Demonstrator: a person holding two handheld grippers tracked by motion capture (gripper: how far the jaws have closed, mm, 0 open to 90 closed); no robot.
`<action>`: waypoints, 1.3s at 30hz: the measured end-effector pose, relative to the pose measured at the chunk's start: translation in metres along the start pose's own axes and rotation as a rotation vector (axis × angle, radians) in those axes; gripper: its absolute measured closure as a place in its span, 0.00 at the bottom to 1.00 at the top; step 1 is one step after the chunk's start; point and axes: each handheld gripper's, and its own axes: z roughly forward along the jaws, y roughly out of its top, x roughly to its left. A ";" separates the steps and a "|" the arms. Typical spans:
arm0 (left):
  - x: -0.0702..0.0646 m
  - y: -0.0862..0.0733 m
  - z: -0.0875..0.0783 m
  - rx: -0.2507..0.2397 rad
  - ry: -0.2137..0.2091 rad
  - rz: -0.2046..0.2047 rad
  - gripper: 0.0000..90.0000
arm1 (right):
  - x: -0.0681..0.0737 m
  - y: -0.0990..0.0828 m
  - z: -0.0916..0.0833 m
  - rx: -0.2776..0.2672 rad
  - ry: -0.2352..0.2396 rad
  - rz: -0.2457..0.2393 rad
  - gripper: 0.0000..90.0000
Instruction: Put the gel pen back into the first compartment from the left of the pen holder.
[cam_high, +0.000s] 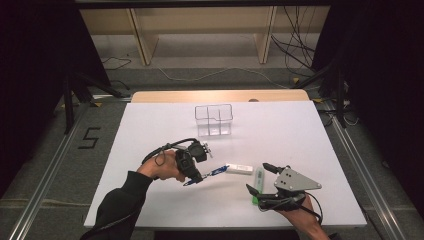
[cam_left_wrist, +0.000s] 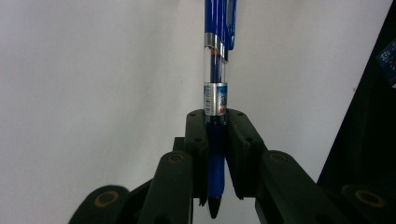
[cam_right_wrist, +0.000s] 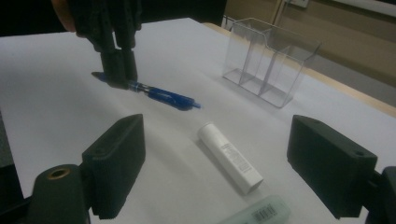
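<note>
Mid-table, left claw (cam_high: 196, 172) clamping pen (cam_high: 212, 173)

On the white desk (cam_high: 150, 125) stands a clear plastic organiser (cam_high: 214, 120) with several compartments, upright near the far edge, well apart from the rest. Nearer the front lie a white tube (cam_high: 239, 169) and, just beside it, a pale green tube (cam_high: 258, 181) with a barcode label, both flat on the surface. Beyond the desk a light wooden shelf unit (cam_high: 200, 25) stands on the grey floor (cam_high: 210, 75), with cables (cam_high: 295, 50) trailing to its right.
</note>
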 end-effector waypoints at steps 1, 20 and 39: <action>-0.001 0.002 0.000 -0.002 -0.008 0.009 0.88 | 0.002 0.001 0.001 0.000 0.000 -0.021 0.23; -0.012 0.017 -0.001 0.017 -0.022 0.062 0.88 | 0.043 0.007 0.027 0.101 -0.108 -0.473 0.24; -0.021 0.023 -0.001 0.039 -0.037 0.071 0.88 | 0.070 0.005 0.053 0.146 -0.191 -0.842 0.28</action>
